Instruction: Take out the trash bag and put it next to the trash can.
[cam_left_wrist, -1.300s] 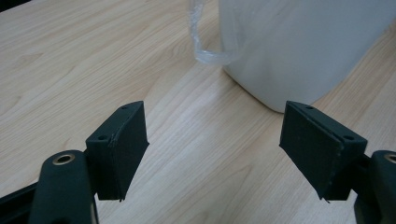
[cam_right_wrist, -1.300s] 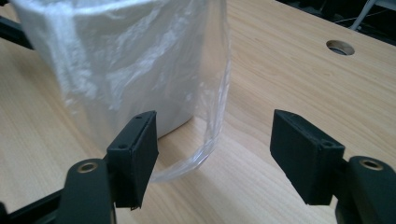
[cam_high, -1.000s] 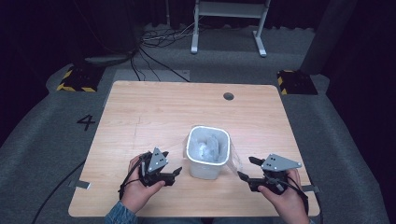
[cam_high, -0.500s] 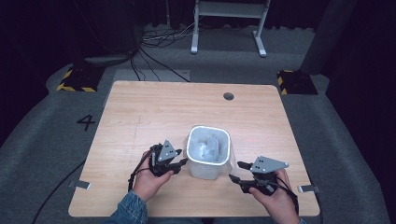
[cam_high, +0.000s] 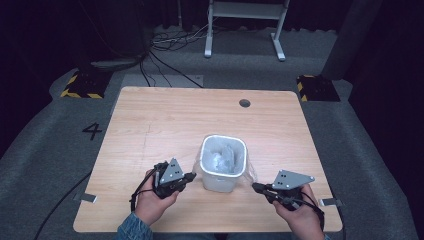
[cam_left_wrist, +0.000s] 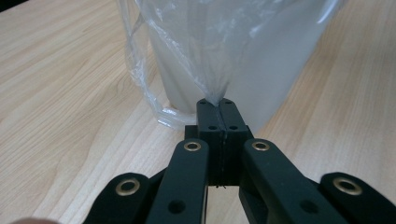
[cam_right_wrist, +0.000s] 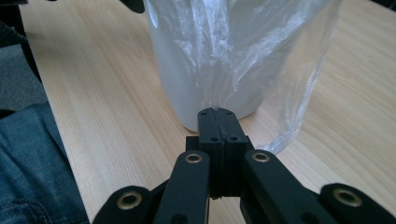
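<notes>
The wooden table carries a white bin standing upright near its front edge, between the two grippers; a small dark hole sits in the tabletop near the far edge, well apart from the bin; a clear plastic bag lines the bin, its top folded over the rim and its loose film hanging down the outer walls. The left gripper lies just beside the bin's left wall, held in the person's left hand; in the left gripper view its jaws are pressed together on a gathered fold of the bag, the film drawn to a point at the tips, with the bin right behind. The right gripper sits at the bin's front right corner, held in the right hand; in the right gripper view its jaws are likewise pinched on a fold of the bag, loose film trailing down to the table beside the bin.
</notes>
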